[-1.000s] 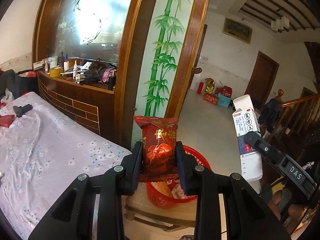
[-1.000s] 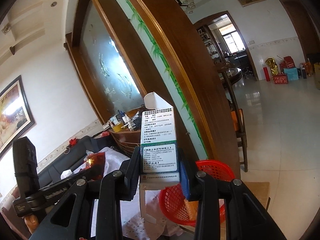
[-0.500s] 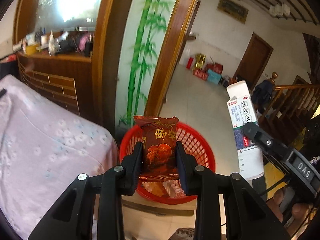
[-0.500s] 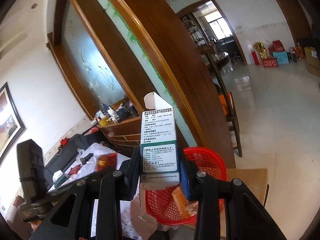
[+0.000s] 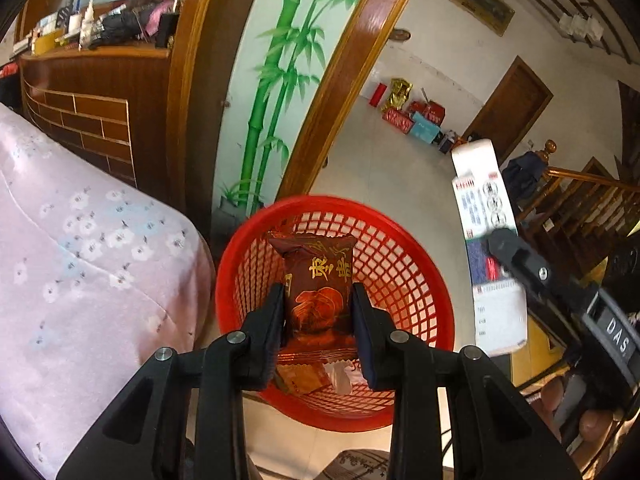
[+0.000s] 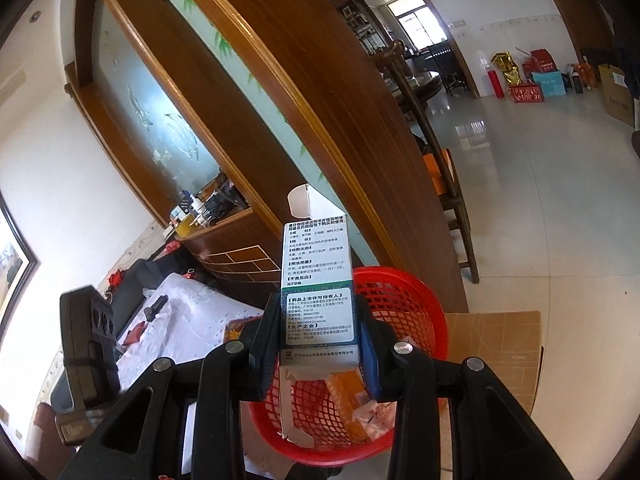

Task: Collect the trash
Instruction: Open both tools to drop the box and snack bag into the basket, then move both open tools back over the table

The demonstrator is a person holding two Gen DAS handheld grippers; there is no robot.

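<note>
Left claw [image 5: 318,320] clamped on a dark red snack packet [image 5: 318,280], held upright above the red mesh basket [image 5: 404,264] at picture centre. Wrappers [image 5: 316,376] lying in the basket bottom. At three o'clock, right claw [image 5: 532,276] pinching a white medicine box [image 5: 486,216]. At nine o'clock, pink floral bedspread [image 5: 88,248]. At twelve o'clock, painted bamboo panel [image 5: 280,68].

Bamboo-painted panel [image 5: 276,80], pink floral cloth [image 5: 80,248] — wooden chair [image 6: 452,204], gift boxes [image 5: 412,118], staircase railing [image 5: 592,204]
</note>
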